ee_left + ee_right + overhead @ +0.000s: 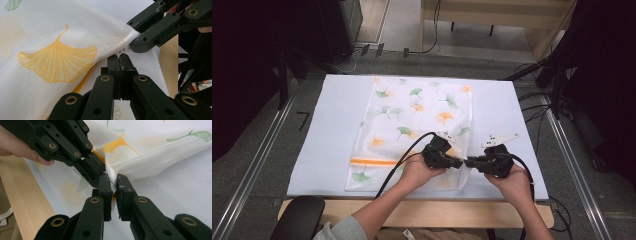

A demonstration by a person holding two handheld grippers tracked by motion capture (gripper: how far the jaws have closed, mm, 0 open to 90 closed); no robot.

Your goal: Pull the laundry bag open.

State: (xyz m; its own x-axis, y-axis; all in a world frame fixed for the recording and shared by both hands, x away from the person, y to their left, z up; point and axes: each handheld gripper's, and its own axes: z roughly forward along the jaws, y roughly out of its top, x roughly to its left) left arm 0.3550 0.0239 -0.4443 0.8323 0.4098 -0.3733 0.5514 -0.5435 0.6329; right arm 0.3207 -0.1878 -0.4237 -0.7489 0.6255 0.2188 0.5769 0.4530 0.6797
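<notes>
One mesh bag (412, 130) printed with ginkgo leaves lies on the white table (332, 125), its long axis running away from the person. An orange zipper (374, 161) crosses its near end. Both hands cover the bag's near right corner in the high view. The left tongs (120, 56), pressed together, pinch a small white zipper pull (120, 52) that is hard to make out. The right tongs (114, 181) pinch the bunched mesh corner just beside it.
</notes>
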